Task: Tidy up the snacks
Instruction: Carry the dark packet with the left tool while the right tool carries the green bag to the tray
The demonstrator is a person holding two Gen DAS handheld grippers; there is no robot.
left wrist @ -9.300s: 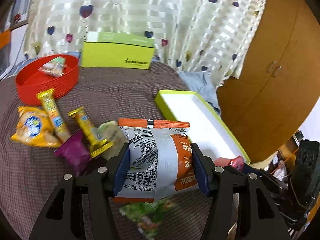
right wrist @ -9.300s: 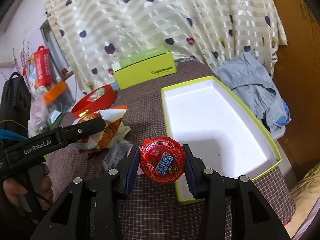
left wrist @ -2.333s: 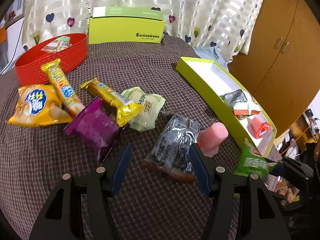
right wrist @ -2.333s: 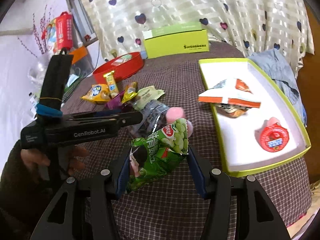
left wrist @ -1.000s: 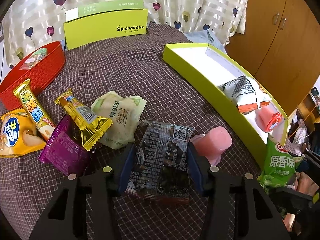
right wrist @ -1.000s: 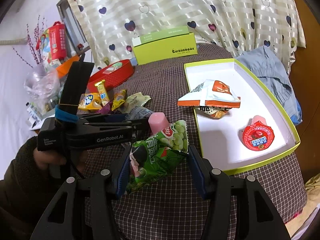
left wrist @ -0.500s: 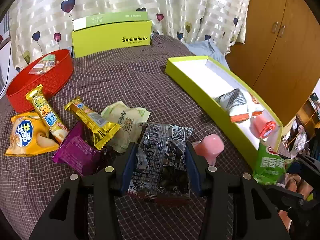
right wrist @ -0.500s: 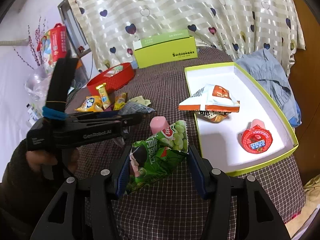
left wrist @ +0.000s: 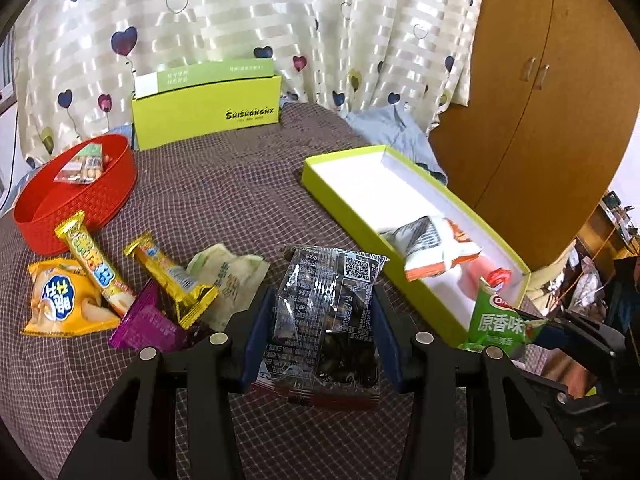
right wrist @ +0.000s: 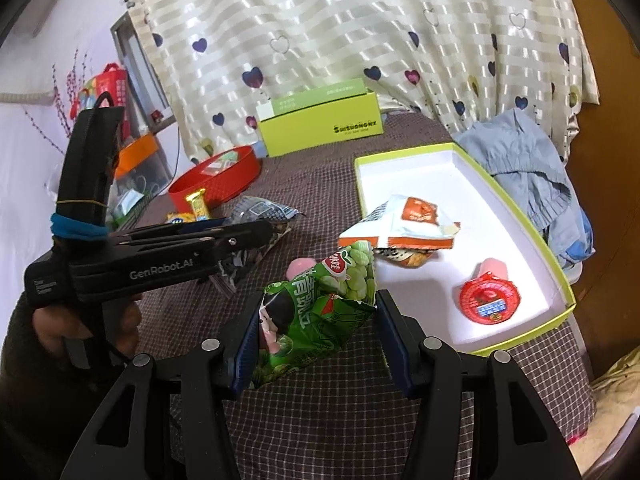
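Note:
My left gripper is shut on a clear dark snack packet, lifted off the checked tablecloth. My right gripper is shut on a green pea snack bag, held above the table just left of the lime-green open box. The box holds an orange-and-white packet and a red-lidded jelly cup. A pink jelly cup peeks out behind the green bag. In the left wrist view the green bag shows at the box's near end.
Loose snacks lie at the left: a yellow puff bag, two yellow bars, a purple packet and a pale green packet. A red basket and a lime carton stand behind. Blue clothing lies beyond the box.
The left gripper has risen with the dark packet in its grip, and the table looks farther below. The right gripper and its green bag have stayed about where they were.

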